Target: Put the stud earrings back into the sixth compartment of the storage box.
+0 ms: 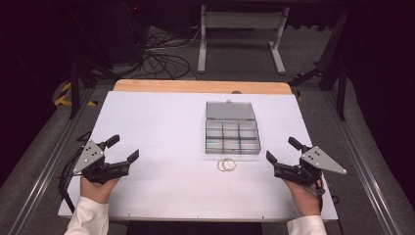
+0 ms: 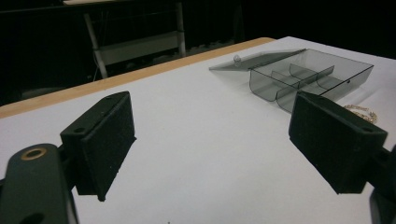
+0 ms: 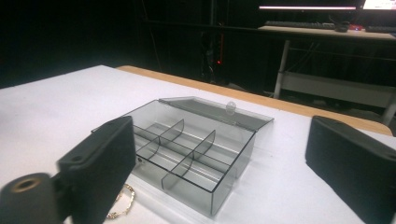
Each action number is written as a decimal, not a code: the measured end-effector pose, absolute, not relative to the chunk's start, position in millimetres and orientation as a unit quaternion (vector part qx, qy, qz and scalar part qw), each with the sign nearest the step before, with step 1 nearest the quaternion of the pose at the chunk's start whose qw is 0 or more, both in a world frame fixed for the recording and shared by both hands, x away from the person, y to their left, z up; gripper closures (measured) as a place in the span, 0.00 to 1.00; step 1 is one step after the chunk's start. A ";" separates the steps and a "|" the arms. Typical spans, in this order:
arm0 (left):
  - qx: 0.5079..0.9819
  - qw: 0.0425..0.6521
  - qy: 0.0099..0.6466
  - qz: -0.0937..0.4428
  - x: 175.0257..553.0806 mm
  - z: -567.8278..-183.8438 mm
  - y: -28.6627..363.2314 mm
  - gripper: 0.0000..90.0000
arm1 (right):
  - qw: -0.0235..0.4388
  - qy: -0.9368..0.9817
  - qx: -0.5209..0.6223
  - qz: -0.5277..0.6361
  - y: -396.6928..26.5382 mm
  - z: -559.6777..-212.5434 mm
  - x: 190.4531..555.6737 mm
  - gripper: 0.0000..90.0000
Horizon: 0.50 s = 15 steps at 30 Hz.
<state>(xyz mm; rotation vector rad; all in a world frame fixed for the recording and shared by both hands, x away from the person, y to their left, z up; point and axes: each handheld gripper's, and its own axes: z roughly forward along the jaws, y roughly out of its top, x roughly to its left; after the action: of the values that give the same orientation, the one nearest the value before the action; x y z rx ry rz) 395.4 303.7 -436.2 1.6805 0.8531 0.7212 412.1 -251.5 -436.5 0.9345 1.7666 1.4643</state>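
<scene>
You hold the left gripper (image 1: 123, 149) and the right gripper (image 1: 281, 151) low over the white table (image 1: 156, 122), one toward each side, and both have their jaws spread wide with nothing between the pads; in each gripper view you can see bare table between the two black jaws. The gold chain (image 1: 226, 165) lies coiled on the table just in front of the clear compartment box (image 1: 232, 134), touching nothing else, roughly midway between your two grippers and somewhat nearer the right one. The box sits beyond it with its lid (image 1: 230, 110) folded back flat on the far side, so the divided cells are open from above and appear empty. That layout looks made for a simple transfer: the chain waits at the near wall of the box, a short lift from any cell. Your right gripper, angled inward toward the box with the chain near its own left jaw in its view, seems better placed to reach in. The chain is thin and flat, so a low, careful pinch is probably needed.
</scene>
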 end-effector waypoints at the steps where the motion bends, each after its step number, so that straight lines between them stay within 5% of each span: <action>1: 0.705 0.533 0.358 0.302 395.5 -436.4 303.3 0.17 | 0.324 0.677 0.355 0.558 -250.5 -436.6 412.4 0.16; 15: 0.707 0.530 0.362 0.297 395.8 -438.1 304.6 0.16 | 0.285 0.714 0.351 0.535 -231.2 -440.4 419.8 0.46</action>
<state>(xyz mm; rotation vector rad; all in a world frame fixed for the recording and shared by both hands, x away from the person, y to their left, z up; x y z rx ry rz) 395.8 304.6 -438.1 1.6874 0.8644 0.7098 419.8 -231.2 -440.4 0.9376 1.9088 1.4322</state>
